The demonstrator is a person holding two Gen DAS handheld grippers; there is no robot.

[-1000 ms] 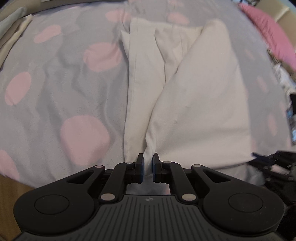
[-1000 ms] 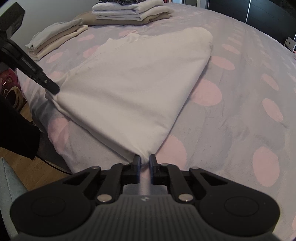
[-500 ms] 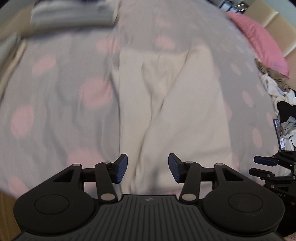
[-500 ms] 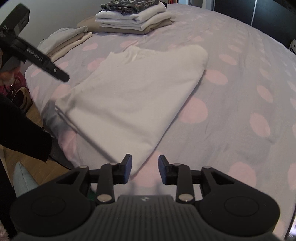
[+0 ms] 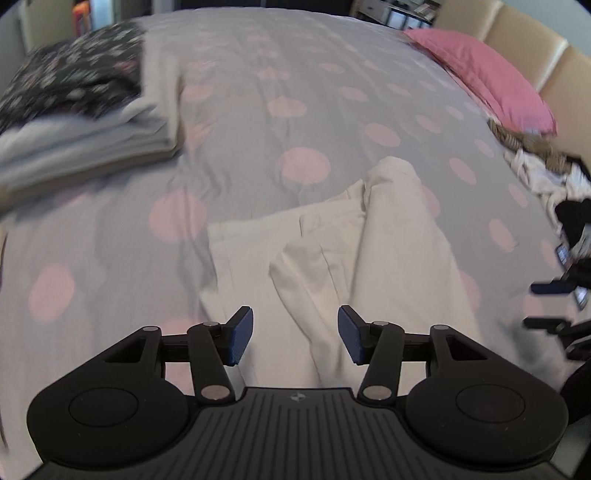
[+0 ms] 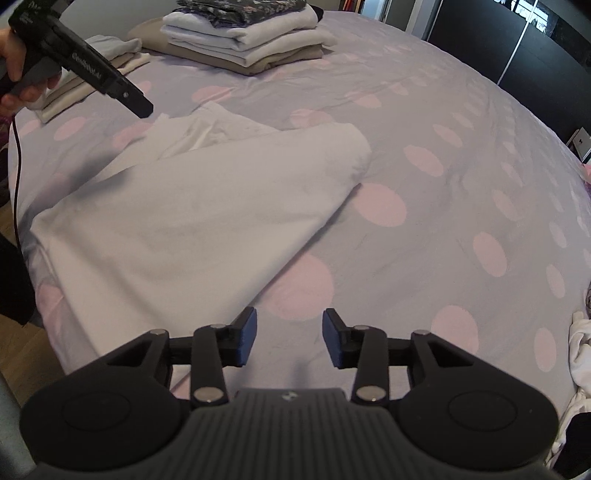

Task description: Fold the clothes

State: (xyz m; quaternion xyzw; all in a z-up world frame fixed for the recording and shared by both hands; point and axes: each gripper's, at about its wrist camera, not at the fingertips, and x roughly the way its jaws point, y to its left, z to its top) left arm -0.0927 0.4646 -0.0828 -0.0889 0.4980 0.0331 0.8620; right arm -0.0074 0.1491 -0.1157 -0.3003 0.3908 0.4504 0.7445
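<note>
A white garment (image 6: 192,218) lies folded in half on the grey bed cover with pink dots; it also shows in the left wrist view (image 5: 369,258). My left gripper (image 5: 295,336) is open and empty, held above the garment's near end. My right gripper (image 6: 289,338) is open and empty, just off the garment's near corner, over the bed cover. The left gripper also shows in the right wrist view (image 6: 85,70), raised above the garment's far left edge.
A stack of folded clothes (image 6: 243,33) with a dark floral piece on top sits at the far side of the bed, with a smaller folded pile (image 6: 74,92) at the far left. A pink pillow (image 5: 480,77) and loose laundry (image 5: 543,166) lie at the right.
Both grippers have opened and let go of the garment's near edge, then lifted and pulled back. The garment now rests flat on the bed.
</note>
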